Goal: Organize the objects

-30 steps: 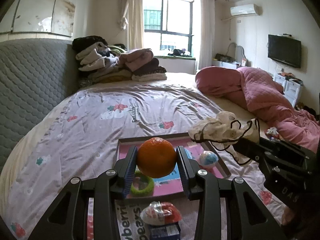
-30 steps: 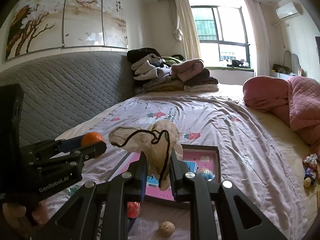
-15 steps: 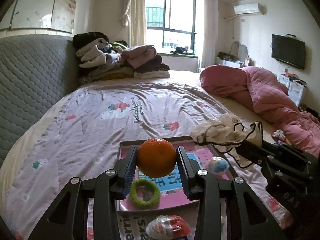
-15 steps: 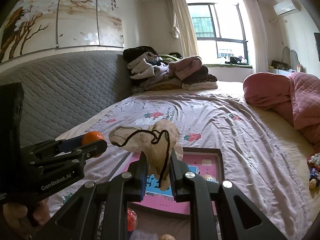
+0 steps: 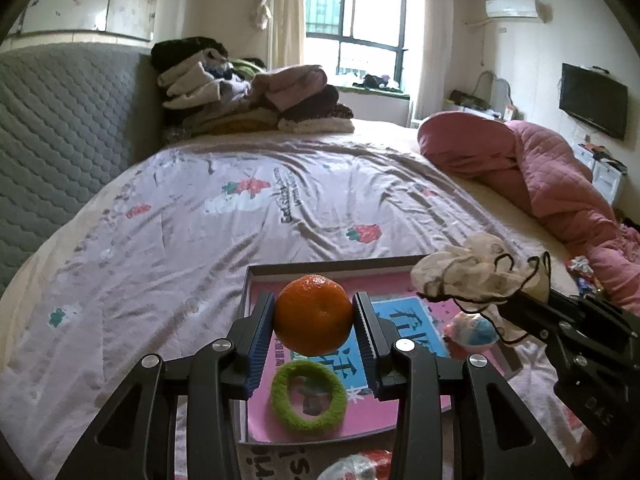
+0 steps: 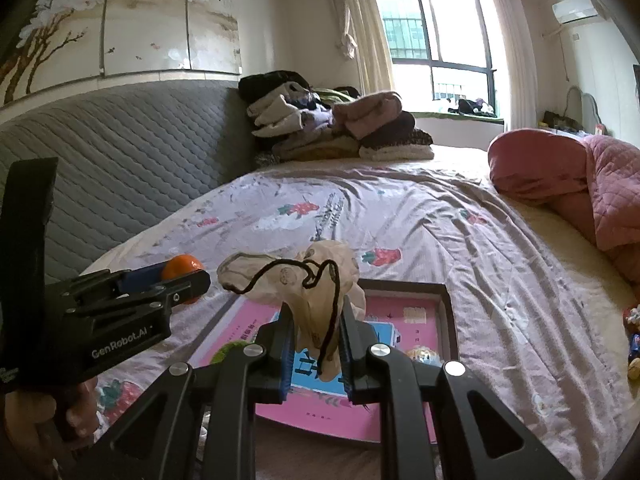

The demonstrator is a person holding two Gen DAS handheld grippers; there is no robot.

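My left gripper (image 5: 313, 322) is shut on an orange (image 5: 313, 314) and holds it above the near end of a pink-bottomed tray (image 5: 336, 265) on the bed. In the tray lie a green hair ring (image 5: 308, 396) and a small pink and blue ball (image 5: 474, 328). My right gripper (image 6: 316, 346) is shut on a beige drawstring pouch (image 6: 316, 280) with a dark cord, held above the tray (image 6: 446, 312). The right gripper with the pouch (image 5: 476, 276) shows at the right of the left wrist view. The left gripper with the orange (image 6: 182, 267) shows at the left of the right wrist view.
The bed carries a lilac strawberry-print sheet (image 5: 224, 216), a pile of folded clothes (image 5: 248, 96) at the far end and a pink quilt (image 5: 532, 172) on the right. A grey padded headboard (image 6: 120, 168) runs along the left. Small wrapped items (image 6: 634, 344) lie at the right.
Both grippers have moved forward over the bed, so the tray has slid down and nearer in both views. Each keeps its hold on its object.
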